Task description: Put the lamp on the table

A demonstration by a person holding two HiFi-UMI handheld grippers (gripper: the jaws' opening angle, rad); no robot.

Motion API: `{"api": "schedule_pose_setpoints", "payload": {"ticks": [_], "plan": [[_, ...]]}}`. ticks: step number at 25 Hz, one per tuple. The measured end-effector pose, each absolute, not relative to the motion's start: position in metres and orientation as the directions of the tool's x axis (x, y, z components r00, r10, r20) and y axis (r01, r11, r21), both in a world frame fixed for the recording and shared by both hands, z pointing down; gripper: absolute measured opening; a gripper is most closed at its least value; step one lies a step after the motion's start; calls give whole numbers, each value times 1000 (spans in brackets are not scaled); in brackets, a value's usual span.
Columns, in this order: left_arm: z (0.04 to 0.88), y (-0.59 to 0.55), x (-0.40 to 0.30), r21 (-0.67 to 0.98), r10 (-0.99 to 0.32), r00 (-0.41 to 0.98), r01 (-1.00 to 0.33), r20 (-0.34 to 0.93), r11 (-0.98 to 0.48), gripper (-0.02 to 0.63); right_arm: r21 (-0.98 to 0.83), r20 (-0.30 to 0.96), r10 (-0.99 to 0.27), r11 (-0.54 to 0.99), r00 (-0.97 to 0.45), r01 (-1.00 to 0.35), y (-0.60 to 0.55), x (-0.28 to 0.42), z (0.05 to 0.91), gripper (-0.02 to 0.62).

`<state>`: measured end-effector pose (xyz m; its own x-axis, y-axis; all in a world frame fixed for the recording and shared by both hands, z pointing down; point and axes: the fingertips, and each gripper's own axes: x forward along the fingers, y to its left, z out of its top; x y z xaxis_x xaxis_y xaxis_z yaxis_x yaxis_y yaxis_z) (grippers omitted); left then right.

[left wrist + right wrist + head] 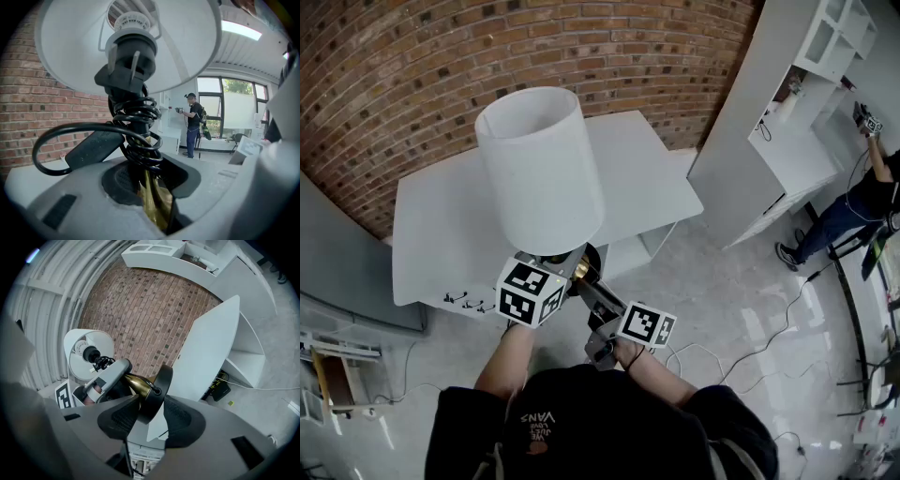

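Observation:
The lamp has a white cylinder shade (544,169), a brass stem (152,201) and a black disc base (157,390). It is held in the air, tilted, over the near edge of the white table (441,234). My left gripper (152,197) is shut on the brass stem just below the coiled black cord (136,122). My right gripper (150,413) is shut on the rim of the disc base, one pad on each face. In the head view both grippers, left (567,270) and right (598,286), meet under the shade (187,42).
A brick wall (412,66) backs the table. White shelving (797,112) stands at the right, with a person (853,206) beyond it. Cables (769,337) trail over the glossy floor. Small dark items (464,300) sit at the table's near left edge.

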<state>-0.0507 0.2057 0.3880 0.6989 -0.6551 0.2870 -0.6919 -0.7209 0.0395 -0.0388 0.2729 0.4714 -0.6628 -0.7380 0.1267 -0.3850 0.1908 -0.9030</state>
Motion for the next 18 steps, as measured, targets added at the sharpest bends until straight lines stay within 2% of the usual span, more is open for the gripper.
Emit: {"api": "schedule_pose_setpoints", "payload": {"ticks": [6, 18], "plan": [[392, 192, -54, 37, -662, 690, -700, 292, -713, 110, -918, 110, -745, 178, -658, -355, 258, -40, 474, 166], [401, 103, -63, 46, -616, 730, -655, 295, -754, 110, -910, 156, -766, 134, -624, -392, 170, -53, 483, 166]]}}
